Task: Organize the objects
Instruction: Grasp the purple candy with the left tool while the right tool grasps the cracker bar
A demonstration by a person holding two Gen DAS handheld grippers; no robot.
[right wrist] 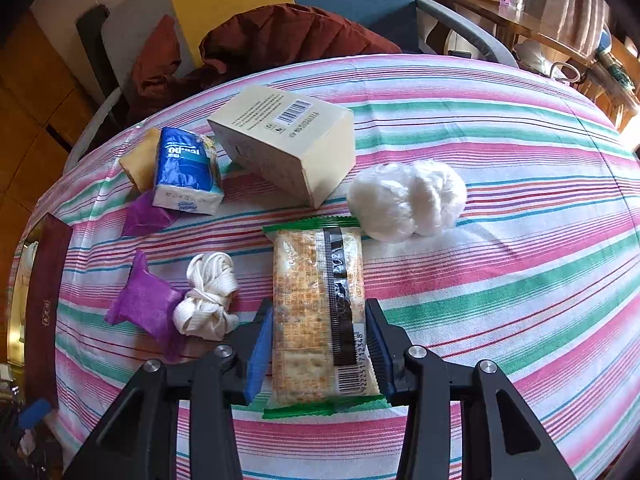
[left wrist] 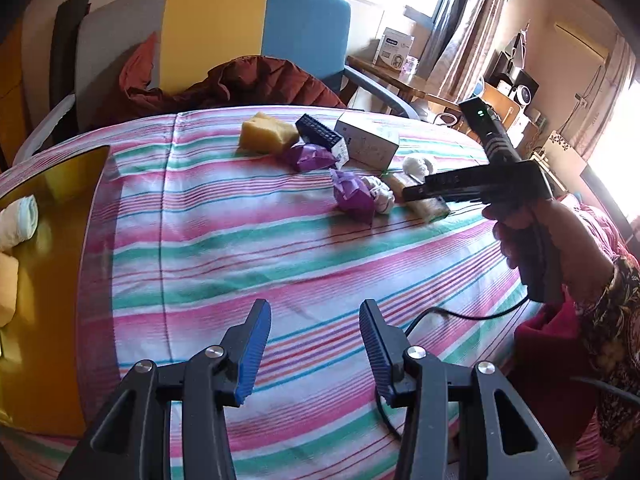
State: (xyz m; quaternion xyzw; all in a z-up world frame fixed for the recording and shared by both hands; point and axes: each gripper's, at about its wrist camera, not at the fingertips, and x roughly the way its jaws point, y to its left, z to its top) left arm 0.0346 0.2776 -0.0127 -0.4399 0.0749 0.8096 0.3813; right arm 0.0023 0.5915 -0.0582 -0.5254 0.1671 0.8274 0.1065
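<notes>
My right gripper (right wrist: 319,306) is shut on a clear cracker pack (right wrist: 316,280) with green ends that lies lengthwise on the striped cloth, a blue pad pressed on each long side. Around it lie a knotted white lace (right wrist: 208,296), two purple packets (right wrist: 146,300), a white plastic wad (right wrist: 406,198), a beige box (right wrist: 284,140), a blue tissue pack (right wrist: 186,168) and a yellow sponge (right wrist: 140,160). My left gripper (left wrist: 314,308) stands open over bare cloth, nothing between its fingers, well short of the pile (left wrist: 354,192). A hand (left wrist: 532,236) holds the right gripper at the right.
A gold tray (left wrist: 44,260) holding pale items sits at the table's left edge; in the right wrist view a dark red strip (right wrist: 46,300) runs along it. A chair with a rust-red jacket (left wrist: 248,84) stands behind the table. A black cable (left wrist: 448,316) trails across the cloth.
</notes>
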